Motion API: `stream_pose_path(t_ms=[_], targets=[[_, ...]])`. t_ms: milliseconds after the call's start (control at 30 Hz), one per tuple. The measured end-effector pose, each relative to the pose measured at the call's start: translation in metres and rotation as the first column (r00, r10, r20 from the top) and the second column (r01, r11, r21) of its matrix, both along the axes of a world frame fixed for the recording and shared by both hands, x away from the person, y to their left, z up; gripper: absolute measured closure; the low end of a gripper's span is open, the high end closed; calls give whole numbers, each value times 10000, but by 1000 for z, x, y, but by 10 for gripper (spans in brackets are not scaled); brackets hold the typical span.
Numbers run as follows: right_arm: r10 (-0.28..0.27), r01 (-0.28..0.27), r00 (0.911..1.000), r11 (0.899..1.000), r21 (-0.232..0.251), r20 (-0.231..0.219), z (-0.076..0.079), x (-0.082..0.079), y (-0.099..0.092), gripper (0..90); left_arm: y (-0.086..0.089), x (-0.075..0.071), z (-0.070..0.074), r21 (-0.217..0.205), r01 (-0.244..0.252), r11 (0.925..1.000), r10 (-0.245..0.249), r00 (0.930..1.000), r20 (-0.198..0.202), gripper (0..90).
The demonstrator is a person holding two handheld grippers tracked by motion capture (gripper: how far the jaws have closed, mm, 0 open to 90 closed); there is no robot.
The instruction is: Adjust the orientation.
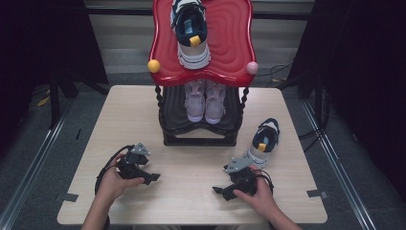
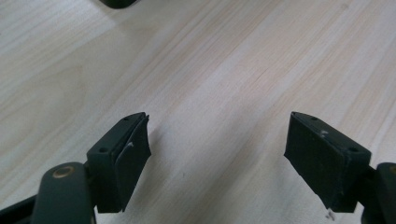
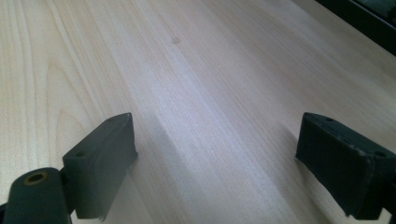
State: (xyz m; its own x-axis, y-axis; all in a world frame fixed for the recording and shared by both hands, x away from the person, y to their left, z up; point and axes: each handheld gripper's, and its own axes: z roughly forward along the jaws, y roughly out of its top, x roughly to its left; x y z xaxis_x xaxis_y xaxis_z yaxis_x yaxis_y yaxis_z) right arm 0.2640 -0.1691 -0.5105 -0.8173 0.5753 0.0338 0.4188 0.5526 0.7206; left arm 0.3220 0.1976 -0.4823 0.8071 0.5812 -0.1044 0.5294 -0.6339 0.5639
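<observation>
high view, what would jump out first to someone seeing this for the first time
The glossy red wavy top shelf of the small rack at the table's far edge, carrying one navy and white sneaker. On the black shelf beneath stands a pale pink pair, and the matching navy sneaker lies on the wooden table to the rack's right. Near the front, the left gripper and right gripper rest with jaws open and nothing between them.

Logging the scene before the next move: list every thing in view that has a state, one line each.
Left gripper: open, nothing between its jaws, low over the table.
Right gripper: open, nothing between its jaws.
Navy-and-white sneaker with yellow tab on the wooden table: upright, beside the rack.
Matching navy-and-white sneaker: upright on the red wavy top shelf.
Pair of pale pink sneakers: side by side on the black lower shelf.
</observation>
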Motion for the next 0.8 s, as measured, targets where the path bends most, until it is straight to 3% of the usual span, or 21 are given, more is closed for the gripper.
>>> stream_pose_path(t_ms=[100, 167, 533, 800], targets=[[7, -6, 10000, 10000, -5, 17, 0, 0, 0, 111, -1, 0, -5, 363, 102, 9993, -101, 9999, -46, 209], [18, -18, 10000, 10000, 1, 1, 0, 0, 0, 111, -1, -2, -7, 162, -18, 9999, 16, 9999, 118, 193], [165, -189, 9988, 9986, -503, -472, 8, -1, -2, 138, 0, -14, -15, -89, 24, 10000, -15, 9948, 1016, 132], [534, -605, 9940, 9955, -727, -956, 26, -1, -8, 171, 4, -20, -22, -612, 170, 9980, -81, 9897, 1426, 65]])
